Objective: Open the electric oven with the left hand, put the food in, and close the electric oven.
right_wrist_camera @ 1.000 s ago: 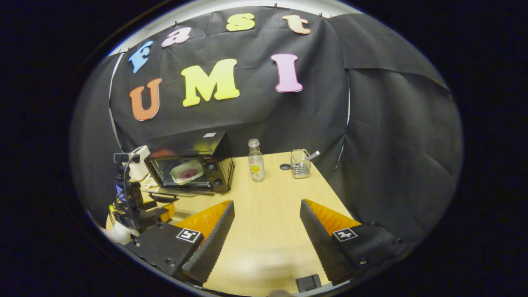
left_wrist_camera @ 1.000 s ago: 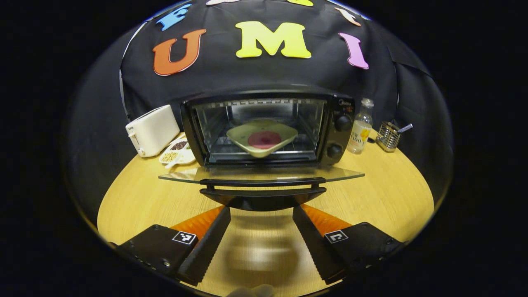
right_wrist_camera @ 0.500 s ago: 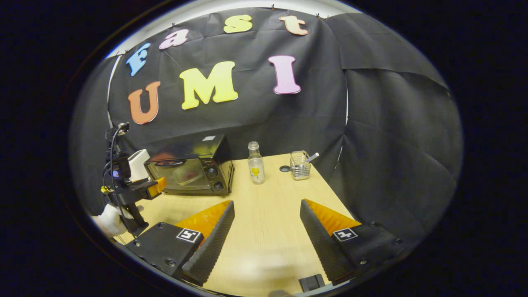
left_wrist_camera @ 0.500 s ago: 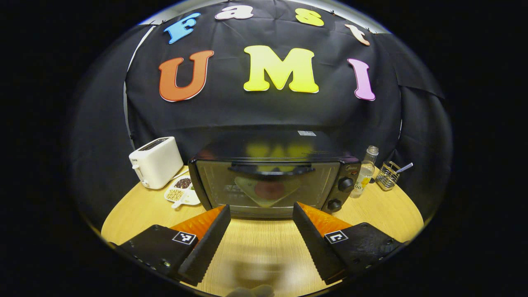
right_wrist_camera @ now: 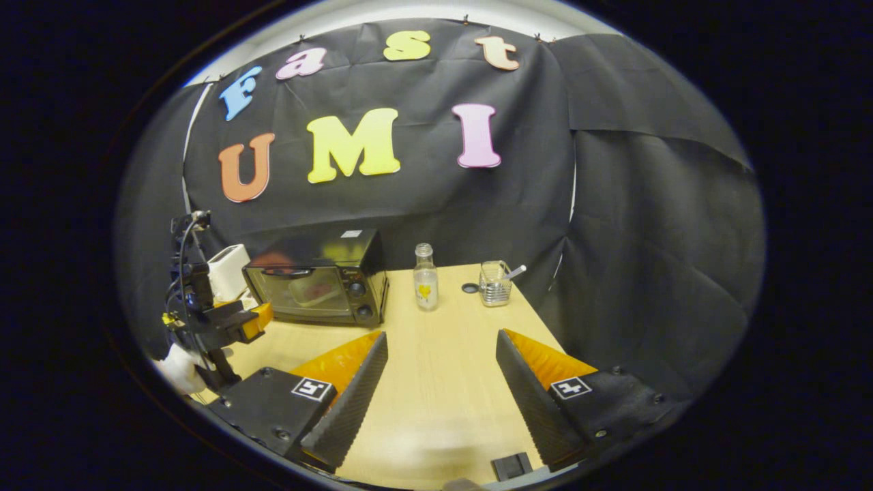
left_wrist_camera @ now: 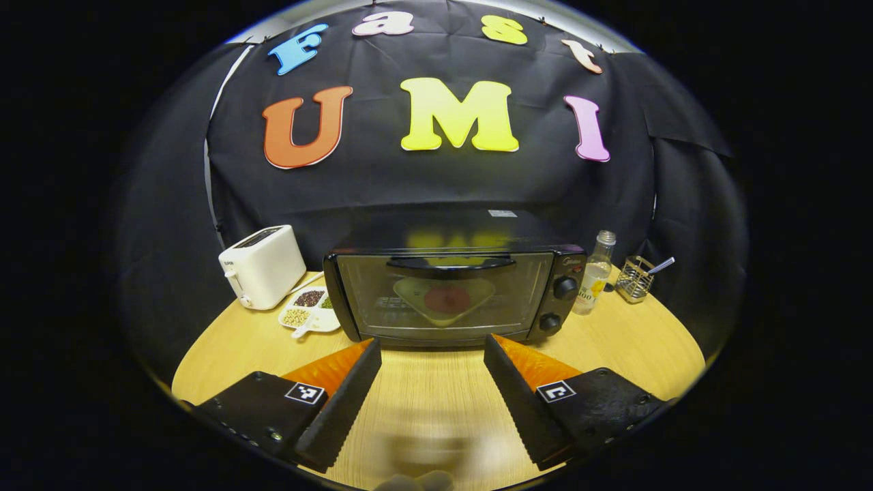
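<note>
Left gripper view: left gripper (left_wrist_camera: 432, 389) wide open, empty, apart from oven (left_wrist_camera: 453, 290) at surface's far edge. Door shut, plate of food (left_wrist_camera: 444, 300) inside. Right gripper (right_wrist_camera: 440, 389) open, empty. Task looks complete; next: retreat.

Even overhead light, bench (left_wrist_camera: 614, 341) bright; oven (left_wrist_camera: 450, 293) glass glares, near bench blurs, fisheye bends the edges.

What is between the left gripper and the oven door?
Nothing visible. Bare table lies between the open left gripper and the oven door, which is shut with the plate of food inside.
</note>
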A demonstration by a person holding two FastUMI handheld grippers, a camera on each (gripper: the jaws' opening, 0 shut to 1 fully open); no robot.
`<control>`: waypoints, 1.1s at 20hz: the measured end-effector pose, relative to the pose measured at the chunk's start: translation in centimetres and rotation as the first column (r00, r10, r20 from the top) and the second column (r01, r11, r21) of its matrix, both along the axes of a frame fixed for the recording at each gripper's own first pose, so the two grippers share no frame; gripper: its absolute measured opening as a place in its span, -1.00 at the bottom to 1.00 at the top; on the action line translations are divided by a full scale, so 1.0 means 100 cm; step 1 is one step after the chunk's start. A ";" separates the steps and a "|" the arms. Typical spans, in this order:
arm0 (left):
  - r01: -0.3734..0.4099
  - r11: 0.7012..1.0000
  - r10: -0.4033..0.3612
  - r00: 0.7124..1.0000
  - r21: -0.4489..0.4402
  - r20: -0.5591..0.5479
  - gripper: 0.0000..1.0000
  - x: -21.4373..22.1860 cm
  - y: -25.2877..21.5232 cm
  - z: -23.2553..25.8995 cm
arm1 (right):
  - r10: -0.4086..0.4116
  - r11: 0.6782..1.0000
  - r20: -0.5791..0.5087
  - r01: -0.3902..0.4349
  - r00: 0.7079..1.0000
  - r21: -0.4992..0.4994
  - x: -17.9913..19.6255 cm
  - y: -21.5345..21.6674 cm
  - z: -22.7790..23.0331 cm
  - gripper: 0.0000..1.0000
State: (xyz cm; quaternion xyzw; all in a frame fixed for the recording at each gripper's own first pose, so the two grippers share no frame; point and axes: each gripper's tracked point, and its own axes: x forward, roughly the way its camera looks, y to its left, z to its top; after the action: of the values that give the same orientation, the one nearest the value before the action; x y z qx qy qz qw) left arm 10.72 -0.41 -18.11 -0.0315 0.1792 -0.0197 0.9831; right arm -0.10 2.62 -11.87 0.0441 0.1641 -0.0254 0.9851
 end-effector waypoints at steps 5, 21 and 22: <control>0.024 1.000 -0.023 0.993 -0.006 0.120 0.94 -0.037 0.003 0.060 | 0.015 0.999 0.068 -0.013 0.998 -0.033 -0.005 0.002 0.033 0.93; -0.203 0.978 0.176 0.914 0.038 0.365 0.92 -0.247 0.011 0.220 | 0.147 0.989 0.388 -0.146 0.910 -0.031 -0.106 -0.064 0.135 1.00; -0.202 0.979 0.176 0.916 0.036 0.361 0.92 -0.257 0.008 0.220 | 0.150 0.988 0.391 -0.149 0.908 -0.032 -0.112 -0.061 0.133 0.93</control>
State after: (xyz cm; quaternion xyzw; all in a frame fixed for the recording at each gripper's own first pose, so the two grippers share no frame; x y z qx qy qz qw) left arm -15.00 0.40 3.92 -0.0091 -0.0048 0.0762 0.9970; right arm -11.29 -3.52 1.39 0.0350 -0.0337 0.0592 0.9971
